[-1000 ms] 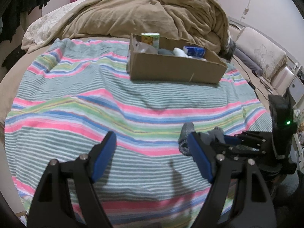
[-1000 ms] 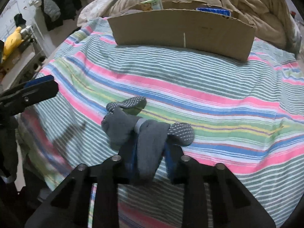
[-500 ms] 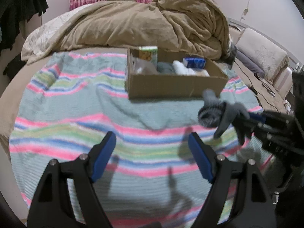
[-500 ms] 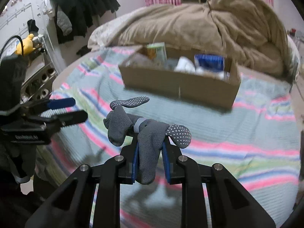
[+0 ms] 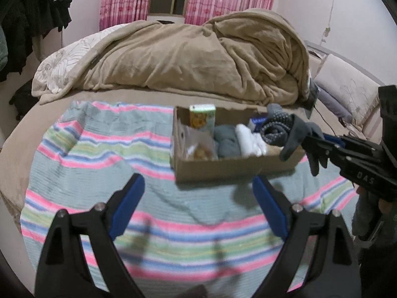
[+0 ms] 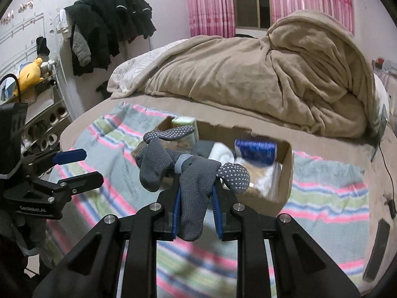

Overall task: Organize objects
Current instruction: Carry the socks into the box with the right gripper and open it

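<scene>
My right gripper (image 6: pixel 196 198) is shut on a pair of grey dotted socks (image 6: pixel 191 173) and holds them in the air over the near right part of the cardboard box (image 6: pixel 285 173). In the left wrist view the socks (image 5: pixel 285 131) hang at the box's right end (image 5: pixel 223 166), with the right gripper (image 5: pixel 315 141) behind them. The box holds a green carton (image 5: pixel 202 115), a grey roll (image 5: pixel 227 140), a white roll (image 5: pixel 250 139) and a blue pack (image 6: pixel 255 150). My left gripper (image 5: pixel 198 198) is open and empty above the striped blanket (image 5: pixel 111 154), in front of the box.
A tan duvet (image 5: pixel 198 57) is heaped behind the box. Dark clothes (image 6: pixel 109 24) hang at the left wall above a shoe rack (image 6: pixel 42 124) with a yellow plush toy (image 6: pixel 29 72). Pillows (image 5: pixel 347 94) lie to the right of the bed.
My right gripper has lifted the socks off the blanket and carried them up and forward over the box. My left gripper has risen and pulled back, still open.
</scene>
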The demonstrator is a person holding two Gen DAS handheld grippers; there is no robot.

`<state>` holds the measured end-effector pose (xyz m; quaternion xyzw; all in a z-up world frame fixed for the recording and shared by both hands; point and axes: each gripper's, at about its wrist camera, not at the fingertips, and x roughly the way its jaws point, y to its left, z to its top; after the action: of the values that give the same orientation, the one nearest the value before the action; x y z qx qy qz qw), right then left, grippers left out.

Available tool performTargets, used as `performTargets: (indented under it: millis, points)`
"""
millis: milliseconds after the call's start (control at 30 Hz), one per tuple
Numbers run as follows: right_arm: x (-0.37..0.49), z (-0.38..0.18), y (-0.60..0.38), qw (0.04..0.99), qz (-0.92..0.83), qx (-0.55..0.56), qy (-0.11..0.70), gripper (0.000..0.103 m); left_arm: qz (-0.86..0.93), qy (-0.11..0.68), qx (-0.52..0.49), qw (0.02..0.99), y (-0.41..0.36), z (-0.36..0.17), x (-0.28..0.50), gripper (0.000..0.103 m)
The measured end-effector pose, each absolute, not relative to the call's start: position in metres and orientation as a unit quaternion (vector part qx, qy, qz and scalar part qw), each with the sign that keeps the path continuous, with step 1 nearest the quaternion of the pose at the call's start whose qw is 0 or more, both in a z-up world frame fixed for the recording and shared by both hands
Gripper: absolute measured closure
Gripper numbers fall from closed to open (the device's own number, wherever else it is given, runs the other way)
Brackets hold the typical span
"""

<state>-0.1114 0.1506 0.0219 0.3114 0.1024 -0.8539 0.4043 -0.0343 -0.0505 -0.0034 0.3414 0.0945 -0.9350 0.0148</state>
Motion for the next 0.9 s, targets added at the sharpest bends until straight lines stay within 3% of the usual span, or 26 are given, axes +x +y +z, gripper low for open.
performTargets:
  millis: [300, 900]
  points:
    - [-0.153, 0.017, 0.12, 0.408, -0.848, 0.32, 0.108, 0.08, -0.938, 0.087, 0.334, 0.027, -0.066, 0.0, -0.073, 0.013]
    - [-0.199, -0.04, 0.088, 0.412, -0.82, 0.387, 0.096, 0.076, -0.917, 0.101, 0.384, 0.039, -0.074, -0.054, -0.131, 0.013]
